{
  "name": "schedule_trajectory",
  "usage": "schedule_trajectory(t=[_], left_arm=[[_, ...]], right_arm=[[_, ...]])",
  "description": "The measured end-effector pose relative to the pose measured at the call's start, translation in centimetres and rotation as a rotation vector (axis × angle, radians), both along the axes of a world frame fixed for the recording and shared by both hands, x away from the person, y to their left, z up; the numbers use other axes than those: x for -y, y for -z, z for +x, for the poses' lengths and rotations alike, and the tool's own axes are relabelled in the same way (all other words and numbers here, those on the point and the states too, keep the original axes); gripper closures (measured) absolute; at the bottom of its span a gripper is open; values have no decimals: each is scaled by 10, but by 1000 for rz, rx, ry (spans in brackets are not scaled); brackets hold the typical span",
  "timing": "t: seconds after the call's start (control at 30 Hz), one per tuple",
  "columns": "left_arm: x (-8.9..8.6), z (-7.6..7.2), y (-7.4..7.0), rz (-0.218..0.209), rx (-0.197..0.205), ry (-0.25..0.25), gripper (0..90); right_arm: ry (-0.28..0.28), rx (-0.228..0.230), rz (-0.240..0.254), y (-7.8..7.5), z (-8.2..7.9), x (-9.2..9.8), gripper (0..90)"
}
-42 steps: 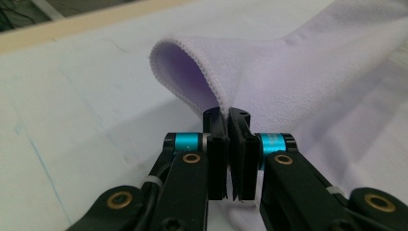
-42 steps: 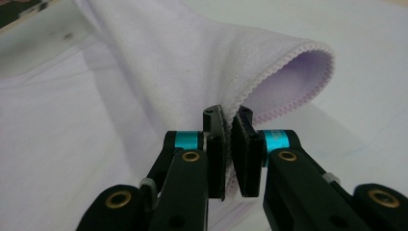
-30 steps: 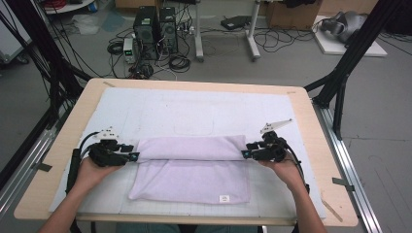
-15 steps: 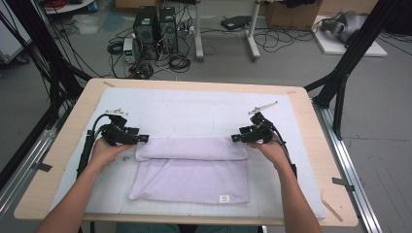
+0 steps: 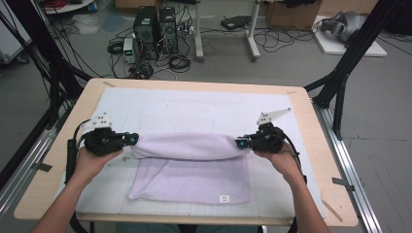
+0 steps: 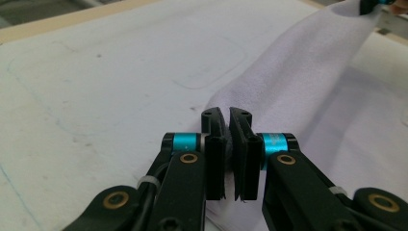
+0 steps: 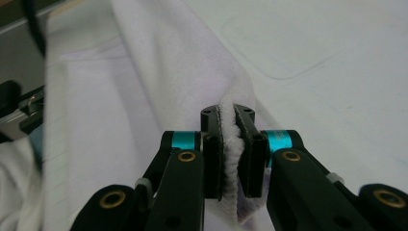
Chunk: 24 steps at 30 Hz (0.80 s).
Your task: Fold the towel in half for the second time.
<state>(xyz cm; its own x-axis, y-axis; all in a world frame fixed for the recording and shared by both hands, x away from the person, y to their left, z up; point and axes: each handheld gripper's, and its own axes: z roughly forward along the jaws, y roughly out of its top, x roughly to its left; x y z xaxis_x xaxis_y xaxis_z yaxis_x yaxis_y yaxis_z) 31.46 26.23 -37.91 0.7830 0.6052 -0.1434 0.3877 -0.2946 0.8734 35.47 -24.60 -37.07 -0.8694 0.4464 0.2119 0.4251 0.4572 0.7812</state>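
Holding the towel (image 5: 187, 165) by its far fold, my left gripper (image 5: 127, 139) has just clamped shut on the left end, with cloth between its jaws. The fold runs straight across the mat (image 5: 194, 109) to my right gripper (image 5: 241, 142), likewise closed on cloth. Both hands sit level, jaws pointing inward; the near half lies flat toward me.

Showing two black two-jaw grippers, left (image 6: 227, 154) and right (image 7: 230, 154), each wearing turquoise bands and brass-coloured rivets on hinged links. Carrying grey three-cornered plates on top, trailing black cables. Baring both forearms, with no sleeves reaching the wrists.
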Motion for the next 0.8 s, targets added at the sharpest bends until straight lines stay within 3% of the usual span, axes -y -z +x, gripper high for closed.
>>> schedule_trajectory(t=[0.03,0.1,0.13,0.27,0.4,0.5,0.53,0.6,0.63,0.7,0.8], left_arm=[[-1,-12,2,11,-1,25,833],[-5,-33,7,30,-12,53,724],[-6,-39,9,37,-15,61,642],[-9,-44,7,53,-20,45,531],[0,-37,10,62,-28,44,537],[13,-34,22,94,-57,72,559],[15,-34,25,108,-61,83,577],[25,-37,30,187,-60,109,583],[29,-40,32,205,-57,123,587],[30,-44,35,207,-59,133,601],[28,-48,47,253,-78,130,605]], right_arm=[[-16,12,5,0,-10,2,810],[-49,12,21,4,-30,7,749],[-51,6,19,7,-40,9,720],[-50,14,13,12,-51,11,666],[-40,19,18,12,-48,7,632],[-50,24,-14,18,-47,0,623],[-59,14,-29,22,-47,-3,617],[-72,3,-61,31,-49,-7,609],[-87,-2,-64,35,-51,-9,608],[-102,0,-86,41,-57,-11,599],[-110,2,-89,49,-66,-10,592]])
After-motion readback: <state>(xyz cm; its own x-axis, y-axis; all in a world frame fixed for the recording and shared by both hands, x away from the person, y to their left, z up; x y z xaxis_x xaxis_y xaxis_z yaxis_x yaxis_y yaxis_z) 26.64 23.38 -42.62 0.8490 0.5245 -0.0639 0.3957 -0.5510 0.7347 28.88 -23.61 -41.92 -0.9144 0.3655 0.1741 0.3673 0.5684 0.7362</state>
